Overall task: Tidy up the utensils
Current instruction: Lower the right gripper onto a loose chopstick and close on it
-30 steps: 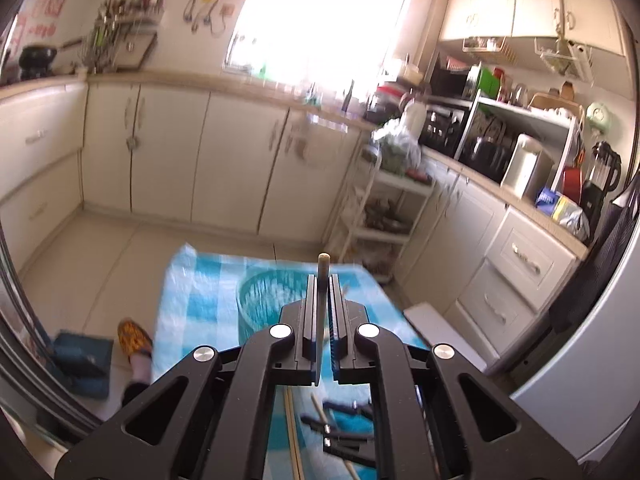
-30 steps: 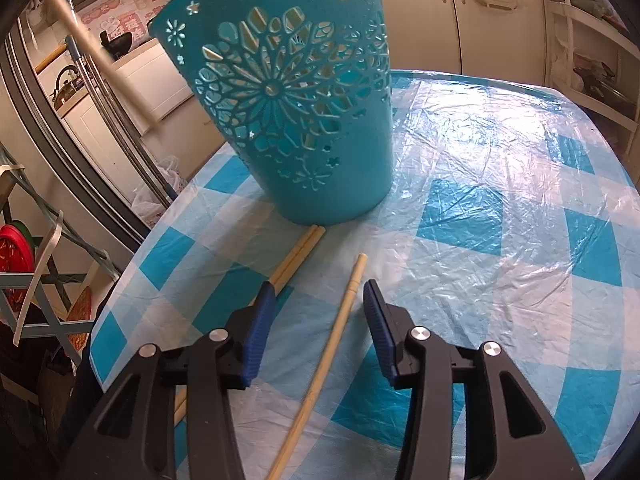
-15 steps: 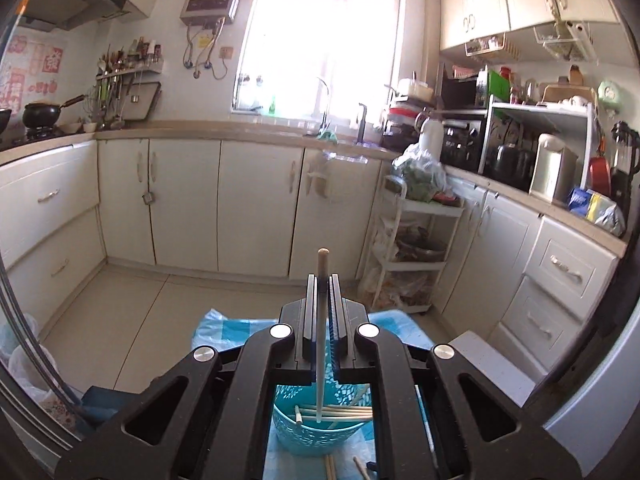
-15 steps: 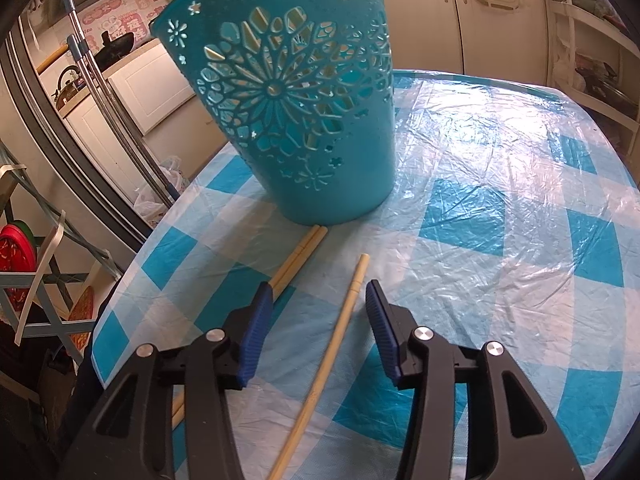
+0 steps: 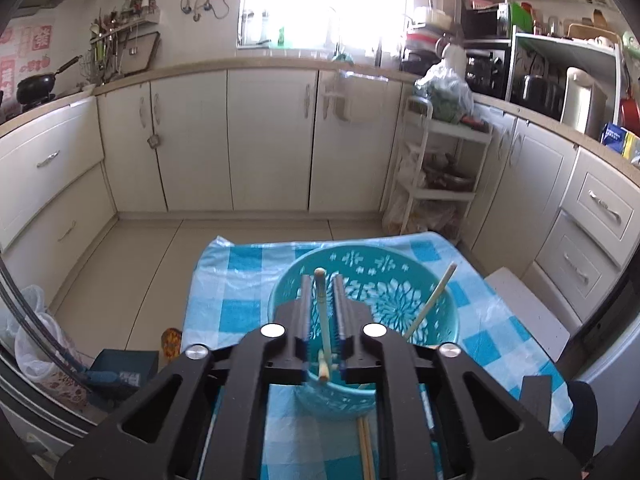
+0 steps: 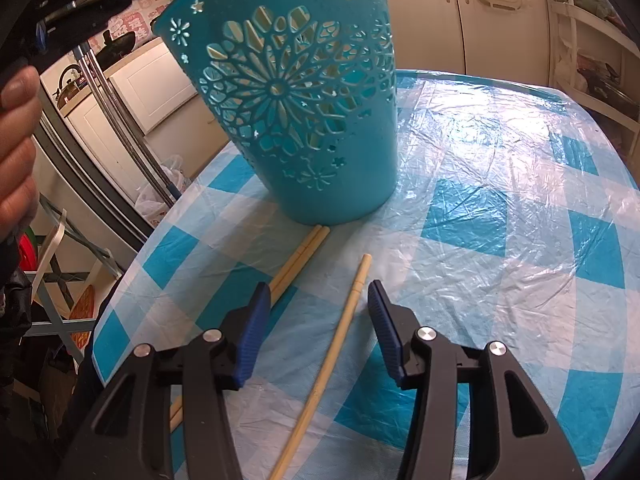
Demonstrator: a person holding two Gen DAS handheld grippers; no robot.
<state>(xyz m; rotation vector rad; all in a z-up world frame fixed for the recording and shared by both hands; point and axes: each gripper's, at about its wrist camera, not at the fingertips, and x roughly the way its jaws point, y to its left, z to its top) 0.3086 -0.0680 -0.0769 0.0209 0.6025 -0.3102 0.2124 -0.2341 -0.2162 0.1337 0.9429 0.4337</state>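
A teal cut-out basket (image 5: 404, 308) stands on the blue-checked tablecloth (image 5: 240, 280). My left gripper (image 5: 321, 280) hovers over the basket's mouth. Its jaws are opening, and a pale chopstick (image 5: 325, 328) stands loose between them with a gap on each side. Another chopstick (image 5: 434, 300) leans inside the basket. In the right wrist view my right gripper (image 6: 316, 292) is open, low over the table and straddling a single chopstick (image 6: 340, 332) without touching it. A pair of chopsticks (image 6: 298, 258) lies just to its left, with its tips at the foot of the basket (image 6: 352, 160).
The table's left edge (image 6: 132, 264) drops off near the pair of chopsticks. A person's hand (image 6: 16, 148) shows at the far left of the right wrist view. Kitchen cabinets (image 5: 272, 140) and a white trolley (image 5: 436, 176) stand beyond the table.
My left gripper has come down over the basket's mouth and its jaws have parted from the chopstick. My right gripper has stayed in place. A hand has appeared at the left of the right wrist view.
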